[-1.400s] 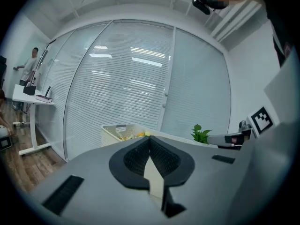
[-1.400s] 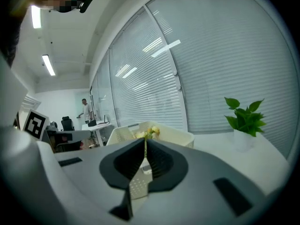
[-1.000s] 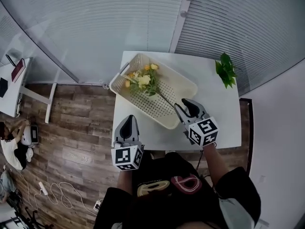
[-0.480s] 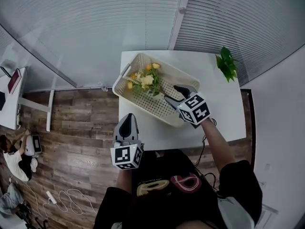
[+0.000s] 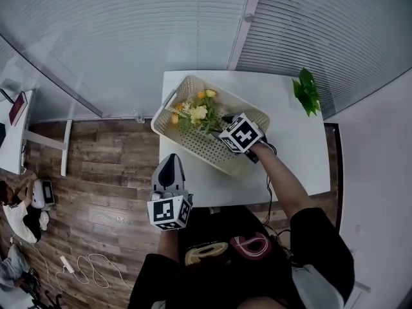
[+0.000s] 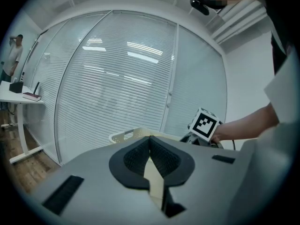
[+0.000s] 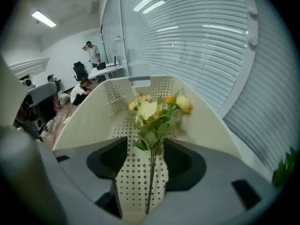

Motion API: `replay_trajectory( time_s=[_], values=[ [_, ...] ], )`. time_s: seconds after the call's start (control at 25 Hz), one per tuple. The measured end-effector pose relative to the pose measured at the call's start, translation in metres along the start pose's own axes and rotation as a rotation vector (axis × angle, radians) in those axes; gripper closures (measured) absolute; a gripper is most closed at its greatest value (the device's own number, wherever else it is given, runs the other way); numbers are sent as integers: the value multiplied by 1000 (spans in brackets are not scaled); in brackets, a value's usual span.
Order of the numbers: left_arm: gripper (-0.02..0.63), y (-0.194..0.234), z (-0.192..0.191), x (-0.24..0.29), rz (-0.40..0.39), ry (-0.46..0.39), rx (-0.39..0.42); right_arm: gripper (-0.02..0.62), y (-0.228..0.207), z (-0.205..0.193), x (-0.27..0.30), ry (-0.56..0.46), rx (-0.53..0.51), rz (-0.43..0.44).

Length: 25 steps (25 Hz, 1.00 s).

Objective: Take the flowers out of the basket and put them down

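Observation:
A cream perforated basket (image 5: 241, 163) lies slanted on the white table (image 5: 293, 163). A bunch of yellow and orange flowers (image 5: 196, 111) with green leaves rests in its far left end. My right gripper (image 5: 224, 122) reaches down into the basket behind the blooms. Its jaws have just been opening and stand open. In the right gripper view the flower stems (image 7: 151, 172) run between the jaws of the right gripper (image 7: 146, 149), untouched by the pads, with the flowers (image 7: 152, 111) ahead. My left gripper (image 5: 171, 161) hovers off the table's front left edge. In its own view the left gripper (image 6: 150, 142) is shut and empty.
A green leafy sprig (image 5: 307, 92) lies at the table's far right corner. Behind the table stands a glass wall with blinds (image 5: 161, 31). Wooden floor (image 5: 103, 166) lies to the left. People and desks (image 7: 91, 53) show beyond the basket.
My right gripper has swung from the table's front edge up and left, tipped down into the basket, and its jaws have spread around the stems. The left gripper has hardly shifted.

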<state>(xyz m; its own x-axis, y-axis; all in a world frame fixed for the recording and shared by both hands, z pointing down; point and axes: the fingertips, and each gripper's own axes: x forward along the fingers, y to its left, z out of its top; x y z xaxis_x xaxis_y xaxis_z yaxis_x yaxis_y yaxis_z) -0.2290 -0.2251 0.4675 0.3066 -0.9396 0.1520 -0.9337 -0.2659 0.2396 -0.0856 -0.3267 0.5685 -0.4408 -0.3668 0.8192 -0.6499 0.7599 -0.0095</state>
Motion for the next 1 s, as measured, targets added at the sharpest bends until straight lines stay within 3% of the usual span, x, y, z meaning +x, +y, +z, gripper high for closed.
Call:
replay_trajectory(
  time_s=[0.48,1.0],
  values=[
    [589,22,6,2,86,-19,-14,350,-8,-22,50,197,-25,72],
    [589,32,8,-1,146,-21,-6,353,-10,-41,76,279,-16,104]
  ],
)
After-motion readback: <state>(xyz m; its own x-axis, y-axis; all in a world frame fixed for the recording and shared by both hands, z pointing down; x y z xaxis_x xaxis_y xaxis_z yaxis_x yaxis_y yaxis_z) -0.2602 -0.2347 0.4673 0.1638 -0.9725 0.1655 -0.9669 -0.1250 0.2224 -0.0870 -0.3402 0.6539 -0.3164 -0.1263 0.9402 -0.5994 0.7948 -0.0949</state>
